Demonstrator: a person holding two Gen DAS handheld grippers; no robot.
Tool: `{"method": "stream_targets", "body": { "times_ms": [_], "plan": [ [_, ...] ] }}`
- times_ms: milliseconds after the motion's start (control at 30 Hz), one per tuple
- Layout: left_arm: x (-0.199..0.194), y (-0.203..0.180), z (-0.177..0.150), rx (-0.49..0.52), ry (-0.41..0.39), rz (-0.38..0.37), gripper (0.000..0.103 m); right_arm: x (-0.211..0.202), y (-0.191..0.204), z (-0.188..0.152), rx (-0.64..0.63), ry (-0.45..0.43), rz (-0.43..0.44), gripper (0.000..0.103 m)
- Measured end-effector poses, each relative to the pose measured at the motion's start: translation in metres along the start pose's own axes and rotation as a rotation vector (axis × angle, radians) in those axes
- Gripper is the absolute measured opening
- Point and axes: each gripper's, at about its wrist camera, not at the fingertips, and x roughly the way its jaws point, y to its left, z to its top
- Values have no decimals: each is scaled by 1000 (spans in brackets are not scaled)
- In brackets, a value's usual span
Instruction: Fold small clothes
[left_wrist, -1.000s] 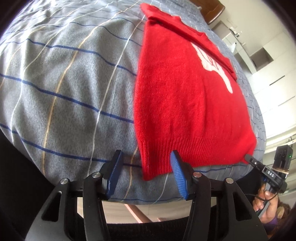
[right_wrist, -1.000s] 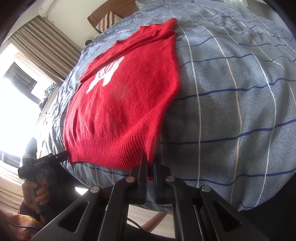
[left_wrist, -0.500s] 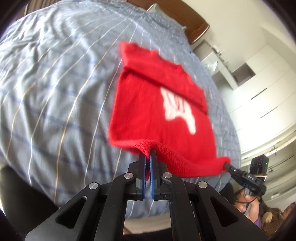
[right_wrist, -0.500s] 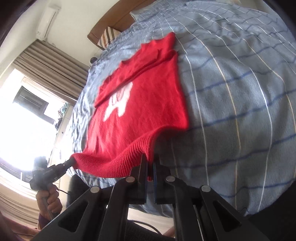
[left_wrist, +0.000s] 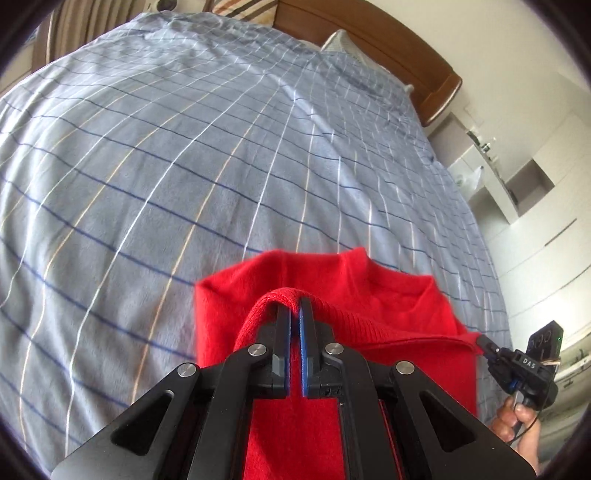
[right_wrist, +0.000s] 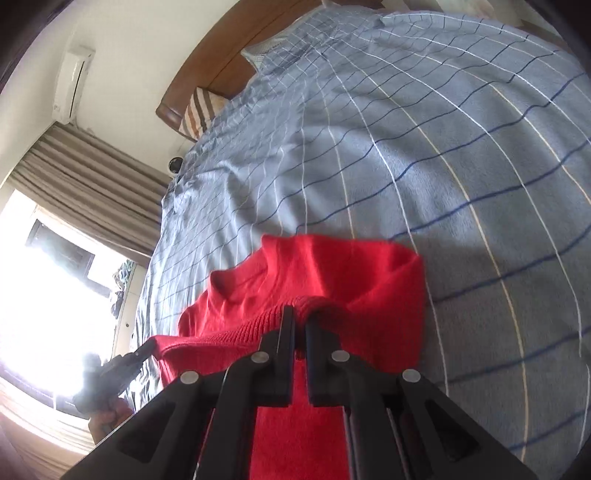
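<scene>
Left wrist view: the left gripper (left_wrist: 294, 301) sits low centre of the frame, jaws clamped on the ribbed hem (left_wrist: 351, 312) of the red sweater (left_wrist: 399, 295). The hem runs taut from there toward the lower right, where the right gripper (left_wrist: 484, 341) pinches its other corner, a hand (left_wrist: 517, 424) below it. The lifted hem hangs above the rest of the sweater, which lies on the checked blanket (left_wrist: 184, 166) in the lower middle of the frame. The headboard (left_wrist: 406, 48) is at the top.

Right wrist view: the right gripper (right_wrist: 300, 314) is at lower centre, jaws shut on the hem (right_wrist: 236, 330), knit bunched between the pads. The sweater (right_wrist: 332, 269) fills the lower middle; its neckline dips left of centre. The left gripper (right_wrist: 142, 350) shows dimly at lower left against window glare, on the far hem corner.

Judgement: the step is a bottom-to-top fold, hem carried toward the neckline. To do it well, keep both corners level and the hem tight so no sag forms mid-span, lay the hem square to the shoulders, lower both corners together, and release only once the cloth rests flat. Risk: uneven travel skews the fold.
</scene>
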Motion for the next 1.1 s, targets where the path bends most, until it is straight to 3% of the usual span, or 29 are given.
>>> {"method": "stream_targets", "body": {
  "times_ms": [100, 133, 167, 200, 233, 367, 467, 567, 733, 867, 967, 1100],
  "plan": [
    [21, 1, 15, -3, -8, 34, 10, 23, -2, 22, 7, -51, -3, 9],
    [24, 5, 19, -31, -11, 57, 26, 27, -1, 26, -1, -72, -11, 12],
    [26, 11, 22, -65, -12, 85, 60, 30, -1, 28, 5, -82, -17, 29],
    [23, 18, 23, -94, -24, 99, 73, 32, -2, 30, 19, -86, -9, 43],
    [17, 24, 22, -114, -50, 109, 84, 31, -3, 30, 28, -95, 1, 43],
    [-4, 36, 8, -98, -63, 104, 86, 14, 4, 16, -46, -97, -20, 43],
    [-29, 33, -19, -20, -73, 122, 90, -6, 14, -12, -159, -83, -78, 45],
    [-51, 24, -53, 75, -67, 135, 91, -33, 20, -54, -244, -85, -131, 60],
    [-90, -6, -122, 251, -55, 164, 93, -77, 31, -133, -406, -94, -218, 68],
    [-116, -27, -170, 324, -98, 165, 100, -101, 37, -193, -494, -125, -299, 79],
    [-109, -35, -197, 338, -101, 180, 101, -107, 36, -230, -537, -163, -372, 87],
    [-76, -27, -218, 318, -107, 228, 101, -90, 26, -259, -556, -139, -458, 88]
  ]
}}
